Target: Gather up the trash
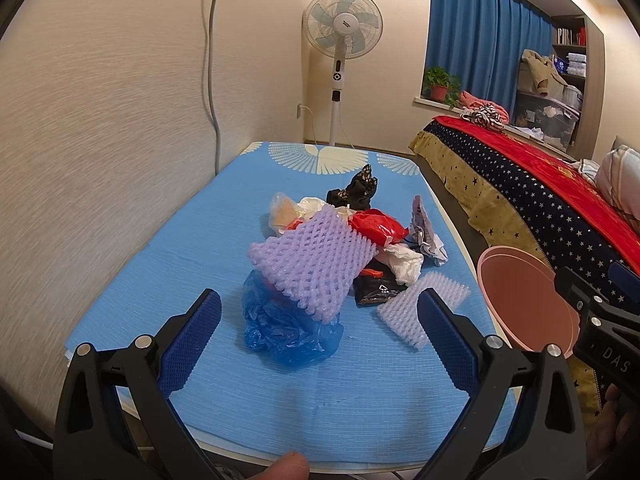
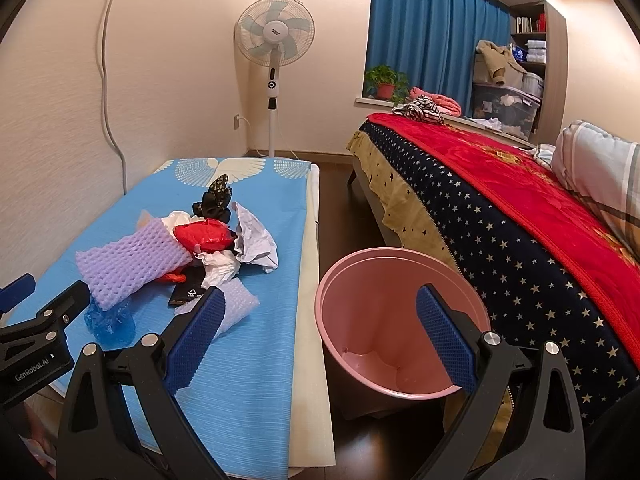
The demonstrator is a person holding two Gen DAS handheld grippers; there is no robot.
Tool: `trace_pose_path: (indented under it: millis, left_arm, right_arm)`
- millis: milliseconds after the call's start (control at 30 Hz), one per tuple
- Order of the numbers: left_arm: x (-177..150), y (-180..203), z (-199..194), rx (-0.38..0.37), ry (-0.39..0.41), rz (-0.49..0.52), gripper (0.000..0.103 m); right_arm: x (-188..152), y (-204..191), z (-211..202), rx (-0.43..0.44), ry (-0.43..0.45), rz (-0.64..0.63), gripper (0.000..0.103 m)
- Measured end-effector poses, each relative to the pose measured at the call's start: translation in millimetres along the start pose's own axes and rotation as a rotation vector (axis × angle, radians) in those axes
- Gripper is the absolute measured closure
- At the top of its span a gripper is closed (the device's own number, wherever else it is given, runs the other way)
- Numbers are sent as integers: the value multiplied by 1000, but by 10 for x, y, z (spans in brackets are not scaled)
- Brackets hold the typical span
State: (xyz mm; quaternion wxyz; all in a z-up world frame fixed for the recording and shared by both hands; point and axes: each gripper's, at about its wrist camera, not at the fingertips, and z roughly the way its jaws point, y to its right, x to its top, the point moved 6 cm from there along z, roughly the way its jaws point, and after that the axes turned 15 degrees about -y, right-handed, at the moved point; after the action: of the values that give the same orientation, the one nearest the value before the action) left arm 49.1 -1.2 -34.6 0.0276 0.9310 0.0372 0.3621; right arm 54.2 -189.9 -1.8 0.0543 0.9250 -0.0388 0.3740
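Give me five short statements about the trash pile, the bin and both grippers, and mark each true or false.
1. The pink bin stands on the floor between the table and the bed. True.
2. The bin already holds a red bag. False: nothing shows inside it; the red bag lies in the pile.
3. The left gripper is shut on the purple foam net. False: it is open, holding nothing.
4. The purple foam net lies partly on the blue plastic bag. True.
5. The right gripper is open. True.
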Motion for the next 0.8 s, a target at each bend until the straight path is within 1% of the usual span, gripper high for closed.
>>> trace_pose_path:
  millis: [800]
  left_arm:
    - [-3, 3, 1, 0, 1, 1, 8]
  right_arm:
    - [-4, 14, -1, 3, 0, 1, 9]
